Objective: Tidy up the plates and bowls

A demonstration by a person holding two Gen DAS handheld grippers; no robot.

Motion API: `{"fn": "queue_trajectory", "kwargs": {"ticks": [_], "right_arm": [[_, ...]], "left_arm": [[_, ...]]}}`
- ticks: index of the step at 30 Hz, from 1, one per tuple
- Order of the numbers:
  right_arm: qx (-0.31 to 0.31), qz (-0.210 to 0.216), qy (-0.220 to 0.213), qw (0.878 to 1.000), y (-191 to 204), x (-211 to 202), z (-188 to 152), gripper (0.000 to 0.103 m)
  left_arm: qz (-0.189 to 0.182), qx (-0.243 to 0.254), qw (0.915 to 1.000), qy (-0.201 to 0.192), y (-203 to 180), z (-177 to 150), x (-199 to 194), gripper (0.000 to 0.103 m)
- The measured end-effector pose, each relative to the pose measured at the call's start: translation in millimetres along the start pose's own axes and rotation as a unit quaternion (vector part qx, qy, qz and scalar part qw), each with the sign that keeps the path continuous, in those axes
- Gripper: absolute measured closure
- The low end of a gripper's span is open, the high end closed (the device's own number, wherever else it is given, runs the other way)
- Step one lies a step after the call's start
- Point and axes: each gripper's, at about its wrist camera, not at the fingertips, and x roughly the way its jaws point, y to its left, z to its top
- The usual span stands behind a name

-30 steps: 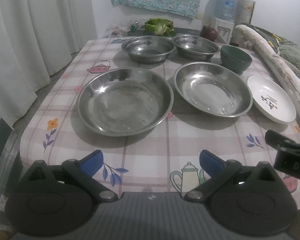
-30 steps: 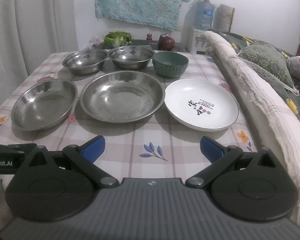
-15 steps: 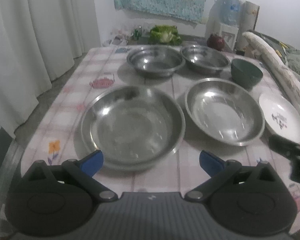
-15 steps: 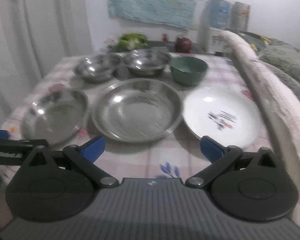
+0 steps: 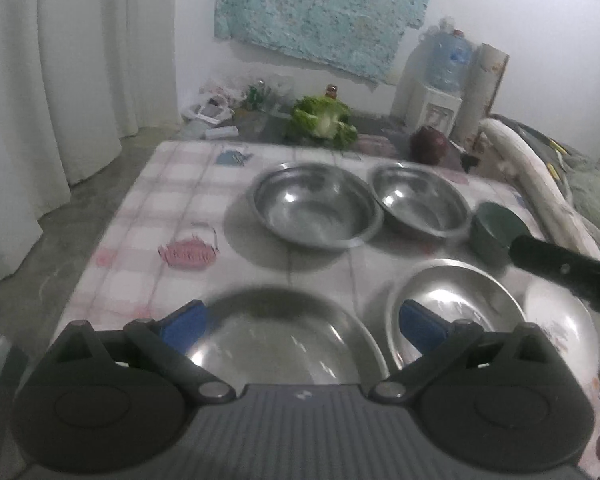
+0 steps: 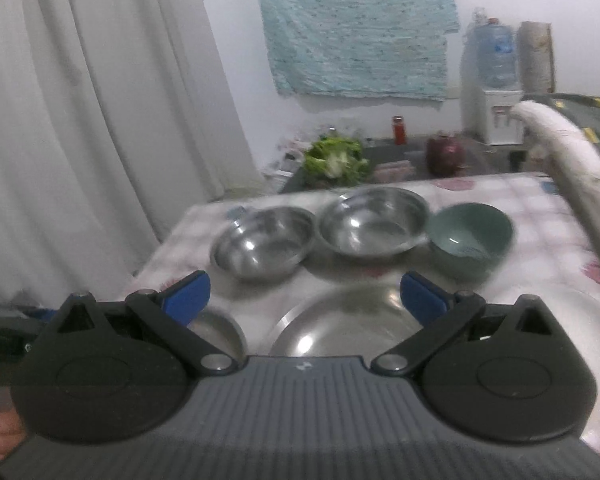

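Note:
Two steel bowls (image 5: 318,206) (image 5: 420,200) and a green bowl (image 5: 496,232) stand in the back row on a checked tablecloth (image 5: 168,208). Two wide steel plates (image 5: 284,340) (image 5: 456,308) and a white plate (image 5: 568,328) lie in the front row. My left gripper (image 5: 302,320) is open and empty above the left steel plate. My right gripper (image 6: 304,296) is open and empty above the middle steel plate (image 6: 348,320). The back bowls also show in the right wrist view (image 6: 262,242) (image 6: 374,220) (image 6: 470,234).
A lettuce head (image 5: 324,120), a dark red round object (image 5: 428,146) and a water dispenser (image 5: 440,80) are behind the table. A white curtain (image 5: 60,80) hangs at the left. A bed edge with bedding (image 5: 540,184) runs along the right side.
Both grippers have moved forward over the table and tilted up. The front plates have slid down under the fingers, and the back bowls are nearer. Both stay open.

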Motion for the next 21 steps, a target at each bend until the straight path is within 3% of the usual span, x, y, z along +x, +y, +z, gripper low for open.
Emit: {"fn": "queue_trajectory", "kwargs": {"ticks": [4,8,10,12,17,21], "right_arm": [[0.035,0.035,0.032,0.998,-3,55,13,0.01],[0.051,0.039,0.058,0.996,-3,106,17,0.029],[0.057,0.037,0.069,0.995,-5,131,16,0.034],[0.065,0.033,0.084,0.994,-8,152,15,0.045],[0.066,0.008,0.108,0.992,-15,195,8,0.06],[0.066,0.007,0.12,0.991,-18,209,4,0.079]], "left_arm": [[0.022,0.023,0.9994,-0.016,7,24,28,0.007],[0.036,0.014,0.9992,-0.012,19,46,64,0.009],[0.057,0.019,0.9982,-0.007,22,55,87,0.009],[0.079,0.032,0.9964,0.0,22,60,106,0.011],[0.099,0.057,0.9929,0.033,20,68,149,0.023],[0.101,0.059,0.9916,0.055,17,68,168,0.039]]}}
